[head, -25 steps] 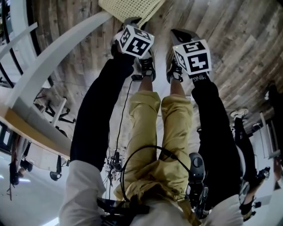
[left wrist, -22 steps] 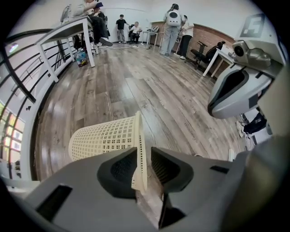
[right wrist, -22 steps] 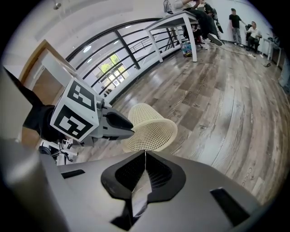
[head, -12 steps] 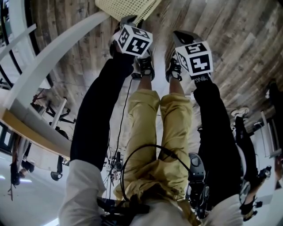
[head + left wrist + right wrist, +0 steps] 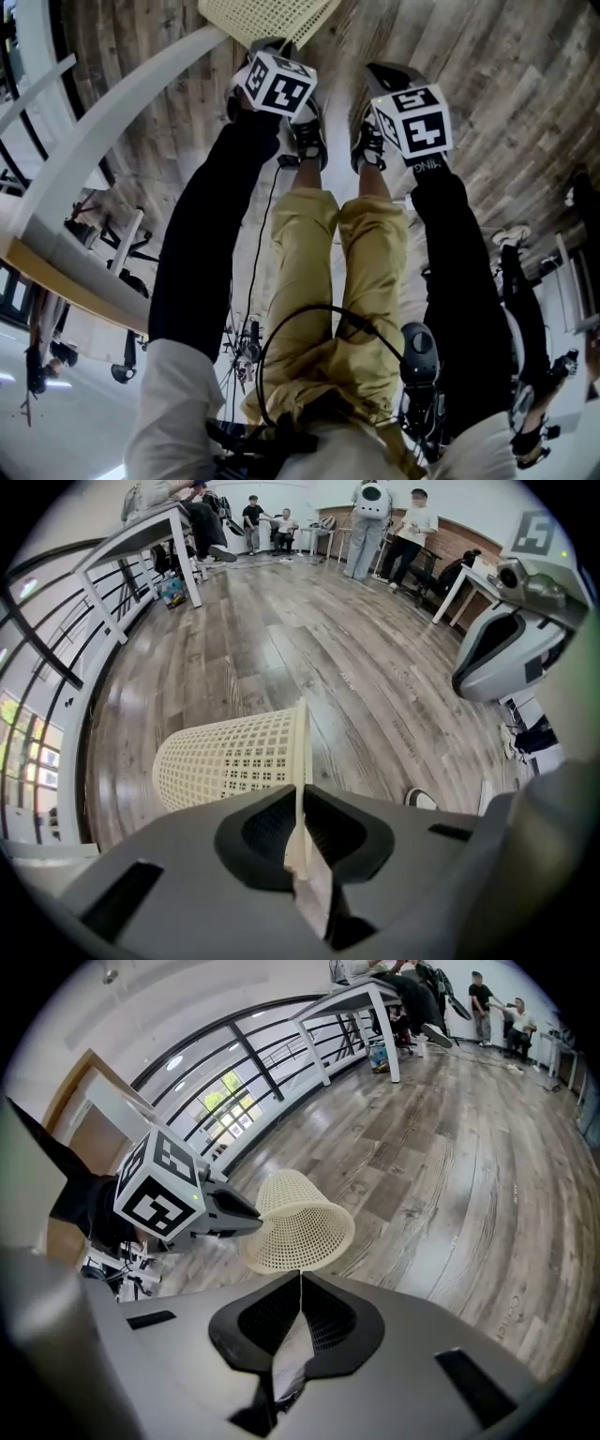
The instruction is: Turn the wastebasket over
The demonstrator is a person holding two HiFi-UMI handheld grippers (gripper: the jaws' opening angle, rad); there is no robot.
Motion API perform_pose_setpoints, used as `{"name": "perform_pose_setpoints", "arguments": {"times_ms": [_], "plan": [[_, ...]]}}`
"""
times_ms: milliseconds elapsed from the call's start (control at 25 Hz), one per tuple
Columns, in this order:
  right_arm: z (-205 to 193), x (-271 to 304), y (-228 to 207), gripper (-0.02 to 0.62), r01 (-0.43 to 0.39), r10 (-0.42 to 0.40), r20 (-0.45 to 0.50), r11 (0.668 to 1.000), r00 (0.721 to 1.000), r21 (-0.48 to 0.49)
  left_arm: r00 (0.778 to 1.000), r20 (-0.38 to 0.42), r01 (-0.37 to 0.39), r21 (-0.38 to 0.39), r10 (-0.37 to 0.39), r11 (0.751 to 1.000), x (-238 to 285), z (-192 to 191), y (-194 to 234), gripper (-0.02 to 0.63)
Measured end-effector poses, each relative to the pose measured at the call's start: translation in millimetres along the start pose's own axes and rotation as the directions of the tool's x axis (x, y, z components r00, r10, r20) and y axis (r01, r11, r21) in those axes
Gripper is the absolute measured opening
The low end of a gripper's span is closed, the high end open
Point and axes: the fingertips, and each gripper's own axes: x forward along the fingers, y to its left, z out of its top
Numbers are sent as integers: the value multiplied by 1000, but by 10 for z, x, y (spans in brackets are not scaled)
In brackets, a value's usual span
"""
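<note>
Wastebasket is lying on its side on the wood floor. It's the cream lattice kind, and in the left gripper view its closed bottom points left and its open rim points right. The left tool is clamped on that rim. Its jaws have just been closing, and now the thin rim edge runs straight up between the two dark pads, which press on it from both sides.

The right gripper view shows the same thing from the side. The basket is tipped over with the nose of the left tool up against its edge. The right tool is well short of the basket, with its jaws squeezed together and nothing caught between them, just a thin slit of light.

In the head view the basket only pokes in at the top edge of the frame, just past the left marker cube. The person's shoes sit between the two tools.

Compared with a second ago, not much has changed. The left marker cube sits a hair higher in the frame, closer to the basket, and is tilted a bit differently. The right marker cube hasn't really budged. The basket hasn't rolled or lifted that I can see.
</note>
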Motion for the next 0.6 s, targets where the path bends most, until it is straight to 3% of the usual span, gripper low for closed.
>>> {"name": "perform_pose_setpoints", "arguments": {"times_ms": [280,440,600], "plan": [[47,-81,-45,21,6,-6,3,1000,1000,-1,997,48,57,-35,-55,998,-165,157,-152,31],[73,-183,-28,21,14,-14,9,1000,1000,8,981,93,175,-88,-167,981,-358,320,-407,31],[91,-271,-19,21,24,-25,11,999,1000,20,952,121,293,-89,-281,952,-542,482,-674,31]]}}
